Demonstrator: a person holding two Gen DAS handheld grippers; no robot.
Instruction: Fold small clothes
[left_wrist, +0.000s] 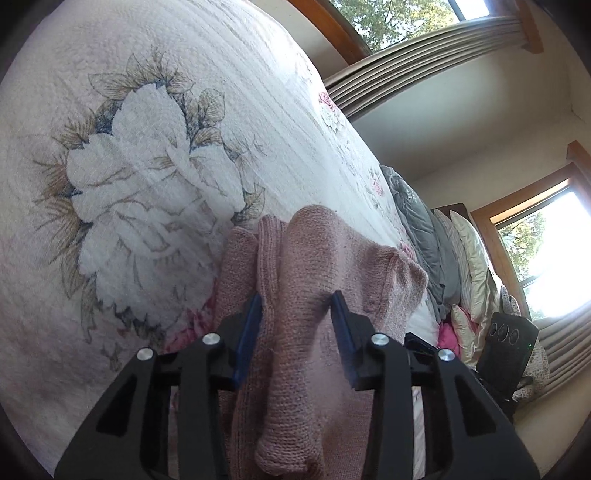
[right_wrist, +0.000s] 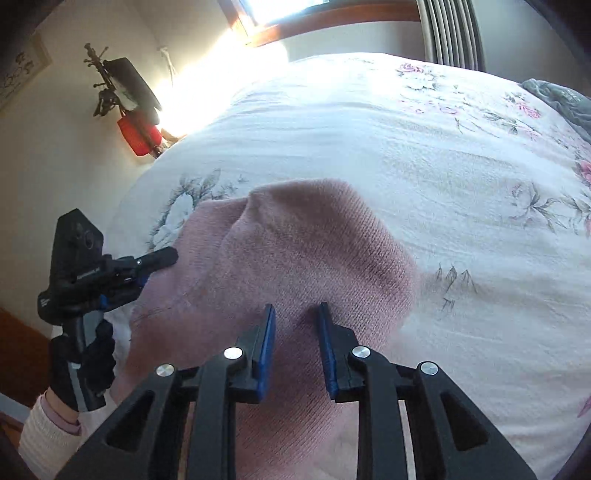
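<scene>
Pink knit fabric fills the space right in front of both my cameras. It is a small pink sweater (left_wrist: 306, 266), lying bunched on the bed (left_wrist: 129, 166), whose white quilt carries a large pale flower print with tan and blue leaves.

On my left side, the left gripper (left_wrist: 297, 306) has its blue-padded fingers (left_wrist: 251, 325) spread apart, and a thick roll of the knit runs up between them; the folds rise into humps just beyond the tips. The pads sit against the sides of that roll, yet the gap is wide and I cannot tell whether they are truly pinching it.

On my right side, the right gripper (right_wrist: 295, 314) also has its fingers (right_wrist: 267, 332) parted, with the sweater's cloth under and between them. A shallow dark crease shows in the knit between the tips. Whether they clamp the cloth or merely rest on it, I cannot tell.

From the right wrist view I see my left gripper over at the sweater's left edge, its tips touching the cloth, held by my gloved hand (right_wrist: 86, 354) with a pale sleeve behind it. Grey and cream pillows (left_wrist: 443, 251) are stacked at the far end of the bed, near a sunlit window (left_wrist: 546, 258).
</scene>
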